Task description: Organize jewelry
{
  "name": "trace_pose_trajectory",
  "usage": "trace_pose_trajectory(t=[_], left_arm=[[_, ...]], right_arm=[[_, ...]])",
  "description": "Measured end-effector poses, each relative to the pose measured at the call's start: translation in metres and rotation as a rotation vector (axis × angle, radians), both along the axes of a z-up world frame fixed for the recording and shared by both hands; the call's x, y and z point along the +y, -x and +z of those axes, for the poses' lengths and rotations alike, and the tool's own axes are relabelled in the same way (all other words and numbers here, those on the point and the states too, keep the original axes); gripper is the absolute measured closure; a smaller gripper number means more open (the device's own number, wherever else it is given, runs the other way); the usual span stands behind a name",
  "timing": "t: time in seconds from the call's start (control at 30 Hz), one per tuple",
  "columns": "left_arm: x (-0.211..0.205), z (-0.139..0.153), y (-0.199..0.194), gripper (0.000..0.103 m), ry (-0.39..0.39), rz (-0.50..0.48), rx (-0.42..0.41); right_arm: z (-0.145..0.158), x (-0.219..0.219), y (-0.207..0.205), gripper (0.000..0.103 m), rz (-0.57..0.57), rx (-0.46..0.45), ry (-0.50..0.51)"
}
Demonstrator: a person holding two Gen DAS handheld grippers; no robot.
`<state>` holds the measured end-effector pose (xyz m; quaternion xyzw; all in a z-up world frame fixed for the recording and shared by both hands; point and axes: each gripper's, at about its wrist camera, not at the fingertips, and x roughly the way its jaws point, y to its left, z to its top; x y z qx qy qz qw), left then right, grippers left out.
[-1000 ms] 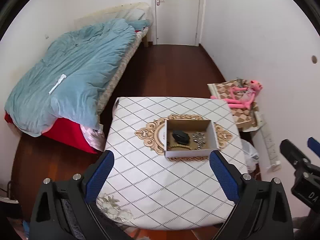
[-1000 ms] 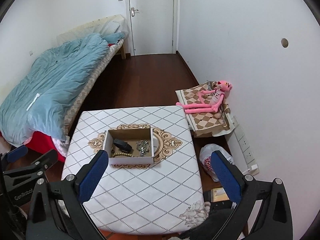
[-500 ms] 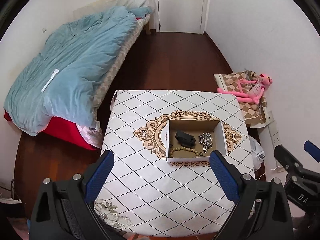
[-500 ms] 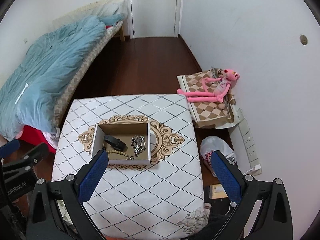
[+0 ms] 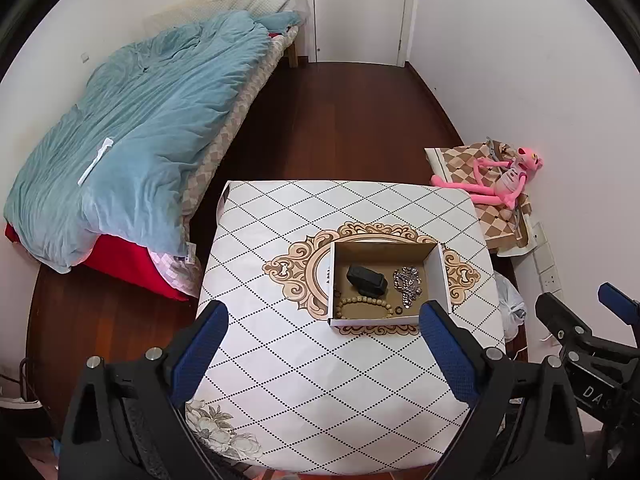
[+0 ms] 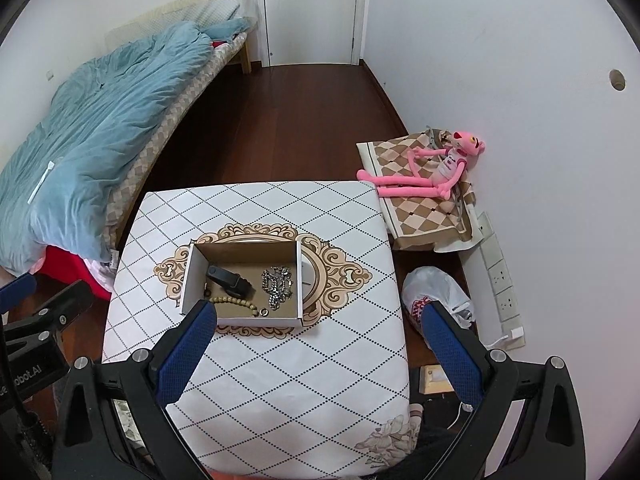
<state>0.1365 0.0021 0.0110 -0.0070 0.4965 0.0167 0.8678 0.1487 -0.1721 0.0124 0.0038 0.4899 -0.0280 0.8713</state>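
Observation:
An open cardboard box (image 5: 442, 272) (image 6: 188, 280) sits on the medallion in the middle of a small table with a white diamond-pattern cloth (image 5: 280, 360) (image 6: 280, 380). Inside lie a black case (image 5: 366, 280) (image 6: 230, 281), a silver chain (image 5: 408, 284) (image 6: 277, 282), a wooden bead bracelet (image 5: 362, 303) (image 6: 236, 303) and a small ring (image 5: 399, 311) (image 6: 264, 312). My left gripper (image 5: 323, 344) is open and empty, held above the table's near side. My right gripper (image 6: 318, 344) is open and empty too, at a similar height.
A bed with a blue duvet (image 5: 140, 132) stands to the left. A pink plush toy (image 6: 436, 172) lies on a checked cushion by the right wall. A white plastic bag (image 6: 436, 292) and wall sockets (image 6: 500, 280) are right of the table. A closed door (image 5: 360, 8) is at the back.
Both grippers have risen and tilted down, so the table and box sit lower and closer in view. Both stay open and empty. The box contents have not moved.

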Motion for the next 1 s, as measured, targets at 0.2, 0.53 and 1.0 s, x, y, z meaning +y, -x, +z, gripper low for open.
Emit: trace_pose_trajectory(t=[0.2, 0.53, 1.0], left_arm=[[0.003, -0.002, 0.002, 0.006, -0.006, 0.005, 0.002], [0.003, -0.004, 0.007, 0.006, -0.01, -0.005, 0.006], [0.002, -0.003, 0.012, 0.006, -0.013, -0.008, 0.011]], right_arm=[[0.001, 0.003, 0.002, 0.0, 0.006, 0.001, 0.001], [0.0, 0.003, 0.006, 0.0, 0.005, 0.008, 0.001], [0.002, 0.006, 0.006, 0.0, 0.028, 0.023, 0.0]])
